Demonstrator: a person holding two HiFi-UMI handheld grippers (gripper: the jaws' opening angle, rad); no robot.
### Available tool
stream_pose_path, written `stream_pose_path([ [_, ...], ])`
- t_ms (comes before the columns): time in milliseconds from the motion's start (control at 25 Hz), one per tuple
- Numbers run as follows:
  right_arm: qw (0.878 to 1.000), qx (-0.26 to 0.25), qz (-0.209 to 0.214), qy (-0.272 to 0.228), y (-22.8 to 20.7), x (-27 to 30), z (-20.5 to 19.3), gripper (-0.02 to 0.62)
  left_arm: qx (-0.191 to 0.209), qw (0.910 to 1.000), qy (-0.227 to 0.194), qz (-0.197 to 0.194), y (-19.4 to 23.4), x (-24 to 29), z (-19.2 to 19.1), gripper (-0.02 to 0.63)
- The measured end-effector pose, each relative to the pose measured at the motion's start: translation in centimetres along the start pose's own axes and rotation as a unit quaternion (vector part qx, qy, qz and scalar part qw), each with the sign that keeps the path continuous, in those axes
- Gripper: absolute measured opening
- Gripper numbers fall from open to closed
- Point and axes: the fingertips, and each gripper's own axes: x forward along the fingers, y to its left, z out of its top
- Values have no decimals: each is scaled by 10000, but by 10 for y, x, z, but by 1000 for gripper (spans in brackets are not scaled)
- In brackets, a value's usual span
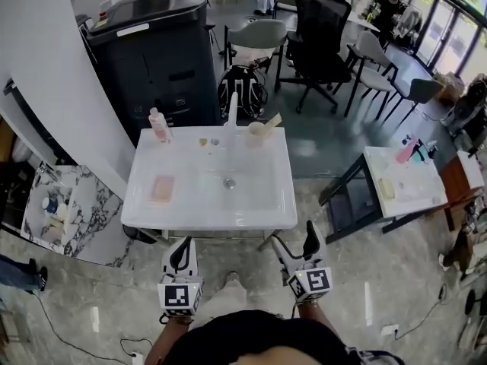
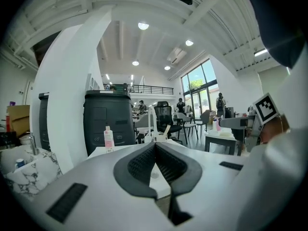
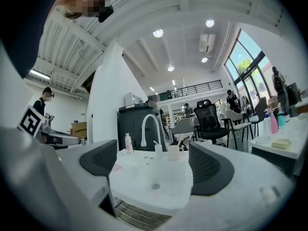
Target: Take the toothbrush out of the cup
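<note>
Nearest the person, both grippers are held low, just short of the front edge of a white washbasin (image 1: 144, 204). The left gripper (image 2: 155, 147) is seen with its jaws pressed together along their ribbed pads, and nothing is held between them. The right gripper (image 3: 153, 153) is seen with its jaws spread wide and nothing gripped; only the washbasin shows through the gap.

In the middle of the bowl a drain (image 1: 228, 182) is seen, and a flat pink block (image 1: 163, 188) is laid on the left side of the basin.

Along the back rim, a pink bottle (image 1: 159, 125) is set upright near the left corner. A white gooseneck faucet (image 1: 232, 112) is mounted at the middle. The pale cup (image 1: 256, 134) is placed just to the right of the faucet. The toothbrush (image 1: 272, 120) is held in the cup, tilted to the right, with its upper end above the rim. Both grippers are kept well apart from the cup.

Behind the washbasin a large dark cabinet (image 1: 152, 52) is seen. A black backpack (image 1: 242, 90) is set on the floor beside it, and a black office chair (image 1: 319, 36) is seen farther back.
</note>
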Motion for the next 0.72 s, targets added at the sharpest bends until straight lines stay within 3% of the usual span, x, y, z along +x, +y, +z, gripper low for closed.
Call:
stream_pose_path([
  [160, 9998, 145, 97, 49, -18, 33, -2, 460, 154, 9998, -11, -152, 5, 35, 6, 3],
  [360, 9988, -371, 159, 277, -28, 64, -9, 460, -144, 9998, -73, -91, 19, 61, 15, 3],
  [560, 9988, -388, 92, 267, -46, 93, -10, 459, -419, 9991, 46, -85, 17, 83, 12, 3],
  [720, 9985, -463, 157, 256, -61, 124, -11, 459, -414, 9991, 33, -4, 18, 102, 18, 3],
])
